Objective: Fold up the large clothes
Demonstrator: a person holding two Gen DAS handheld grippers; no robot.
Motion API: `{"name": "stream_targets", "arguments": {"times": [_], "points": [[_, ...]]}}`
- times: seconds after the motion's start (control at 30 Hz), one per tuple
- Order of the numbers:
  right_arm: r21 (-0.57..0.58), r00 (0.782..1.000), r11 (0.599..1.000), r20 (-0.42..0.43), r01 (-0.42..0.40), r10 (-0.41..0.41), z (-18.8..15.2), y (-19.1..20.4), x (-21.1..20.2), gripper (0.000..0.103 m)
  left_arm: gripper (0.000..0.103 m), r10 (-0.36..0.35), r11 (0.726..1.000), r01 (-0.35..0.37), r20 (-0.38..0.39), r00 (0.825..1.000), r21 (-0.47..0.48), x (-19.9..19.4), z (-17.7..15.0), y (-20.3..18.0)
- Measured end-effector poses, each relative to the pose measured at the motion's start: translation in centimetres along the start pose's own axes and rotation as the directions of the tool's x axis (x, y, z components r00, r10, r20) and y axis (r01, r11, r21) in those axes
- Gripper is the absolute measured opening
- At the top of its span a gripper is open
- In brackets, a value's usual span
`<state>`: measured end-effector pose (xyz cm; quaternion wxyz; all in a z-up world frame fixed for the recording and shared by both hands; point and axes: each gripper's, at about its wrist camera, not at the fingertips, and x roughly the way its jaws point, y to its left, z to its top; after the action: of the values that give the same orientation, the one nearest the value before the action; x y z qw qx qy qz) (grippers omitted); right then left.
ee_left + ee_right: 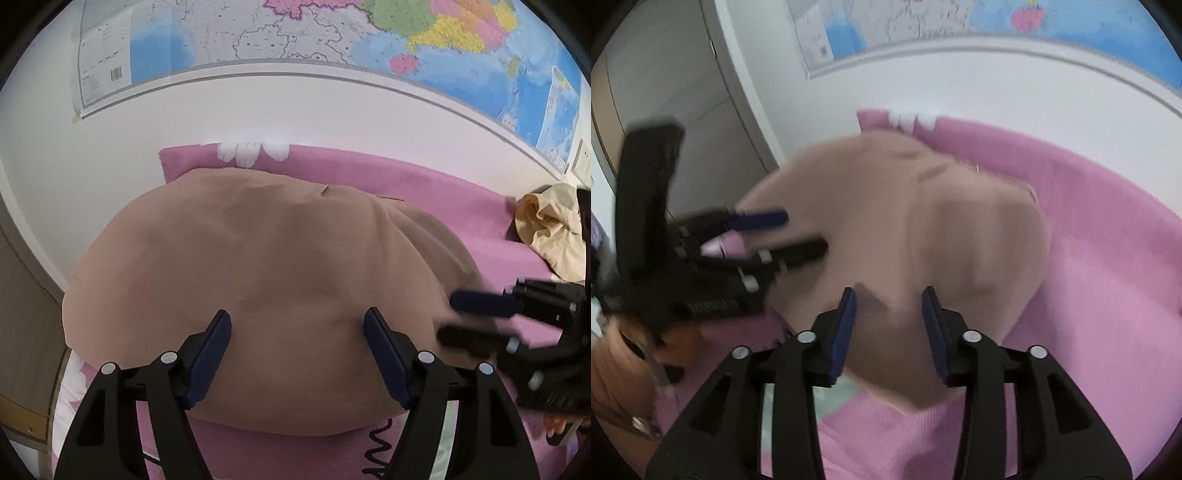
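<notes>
A pink bedspread (424,184) with a few white shapes at its far edge covers the bed from side to side, pushed up against a white wall (258,107). Across the top of that wall hangs a large coloured map (332,33), its lower border running just above the bed.

Lying on the bedspread is the tan garment (266,258), a broad smooth piece of fabric that takes up most of the middle of the left wrist view; its near edge curves round just in front of the gripper and its right side drops in soft folds. In the right wrist view the same garment (923,229) looks folded over on itself, with a doubled corner nearest the camera, though that view is blurred.

At the far right of the bed sits a crumpled cream-yellow garment (550,229), well apart from the tan one.

The left gripper (297,317) hangs over the near part of the tan garment with its jaws spread wide and nothing pinched between them. The right gripper (889,295) hangs over the garment's near corner, jaws parted to a moderate gap; the cloth shows between its blue pads, but whether they touch it I cannot tell because of the blur.

A dark coiled cable (380,443) lies on the bedspread below the tan garment's edge.
</notes>
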<state>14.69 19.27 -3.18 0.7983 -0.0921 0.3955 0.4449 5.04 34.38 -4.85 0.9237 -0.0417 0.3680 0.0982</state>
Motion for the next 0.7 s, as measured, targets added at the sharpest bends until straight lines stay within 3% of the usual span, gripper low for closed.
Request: {"name": "stream_targets", "arguments": {"times": [0.13, 0.53, 0.6, 0.7], "points": [[0.044, 0.998, 0.999, 0.056, -0.012, 0.009, -0.9, -0.3, -1.5, 0.047, 0.077, 0.01, 1.0, -0.009, 0.015, 1.0, -0.026, -1.1, -0.4, -0.2], [0.021, 0.992, 0.999, 0.116, 0.045, -0.047, -2.1, 2.0, -2.6, 0.068, 0.096, 0.087, 0.995, -0.082, 0.092, 0.992, -0.065, -5.0, -2.5, -0.7], [0.011, 0.989, 0.998, 0.134, 0.058, -0.059, -2.3, 2.5, -3.2, 0.073, 0.096, 0.108, 0.993, -0.102, 0.101, 0.989, -0.065, -5.7, -2.8, -0.6], [0.002, 0.978, 0.997, 0.195, 0.074, -0.073, -2.6, 3.1, -4.4, 0.09, 0.096, 0.125, 0.991, -0.121, 0.07, 0.99, -0.064, -6.1, -3.3, -0.8]]}}
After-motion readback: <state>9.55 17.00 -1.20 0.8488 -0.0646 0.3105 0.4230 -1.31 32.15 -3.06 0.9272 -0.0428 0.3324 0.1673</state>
